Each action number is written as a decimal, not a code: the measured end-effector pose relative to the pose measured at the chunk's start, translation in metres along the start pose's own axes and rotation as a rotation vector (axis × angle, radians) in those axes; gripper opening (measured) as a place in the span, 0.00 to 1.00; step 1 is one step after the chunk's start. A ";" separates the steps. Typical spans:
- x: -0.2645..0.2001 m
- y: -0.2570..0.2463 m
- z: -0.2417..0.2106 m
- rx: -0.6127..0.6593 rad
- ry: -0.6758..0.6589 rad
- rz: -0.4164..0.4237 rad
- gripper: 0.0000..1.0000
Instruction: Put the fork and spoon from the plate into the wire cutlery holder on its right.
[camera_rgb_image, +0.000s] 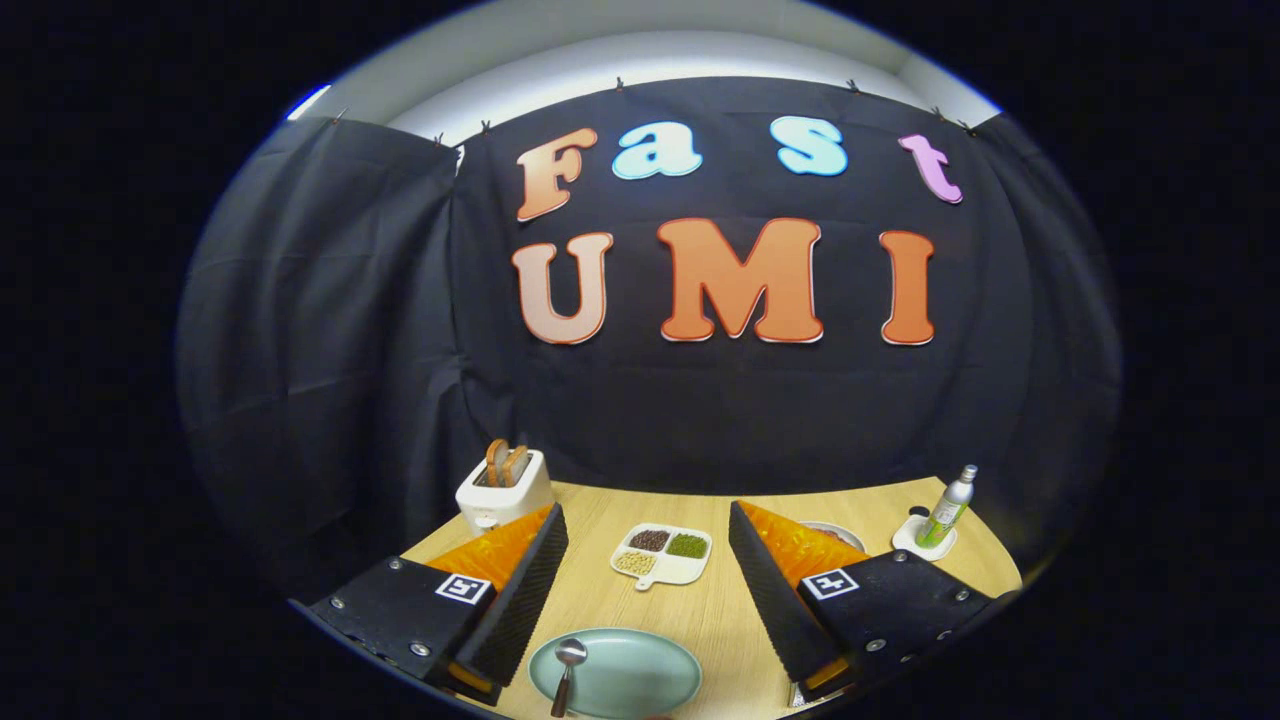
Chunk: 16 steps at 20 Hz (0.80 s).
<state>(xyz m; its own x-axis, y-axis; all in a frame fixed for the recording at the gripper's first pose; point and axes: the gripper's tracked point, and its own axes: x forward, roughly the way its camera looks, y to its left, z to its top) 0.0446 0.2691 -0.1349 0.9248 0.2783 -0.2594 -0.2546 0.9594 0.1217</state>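
The gripper (648, 570) hangs level above the wooden table (720, 610), fingers spread wide and holding nothing. Between them, near their bases, lies an oval pale-green plate (625, 680) with a shiny metal spoon (566, 672) on its left side. Beyond sit a four-part dish (662, 556) and a toaster (503, 488).

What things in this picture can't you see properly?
- Spoon on the plate, between the open gripper fingers: its handle end is cut off by the view's edge.
- Fork: cannot be made out on the plate's visible part.
- Wire cutlery holder: not identifiable; the right finger covers that side.
- Dish beyond the right finger: mostly hidden by it.
- Divided tray: fillings too small to name.
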 end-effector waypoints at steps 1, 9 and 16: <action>0.002 0.006 -0.014 -0.006 0.047 0.011 0.97; 0.013 0.043 -0.152 -0.076 0.527 0.099 0.97; 0.010 0.057 -0.246 -0.086 0.848 0.135 0.95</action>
<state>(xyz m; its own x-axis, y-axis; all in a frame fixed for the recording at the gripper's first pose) -0.0305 0.3383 -0.3664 0.3704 0.2981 -0.8797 -0.3994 0.9062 0.1389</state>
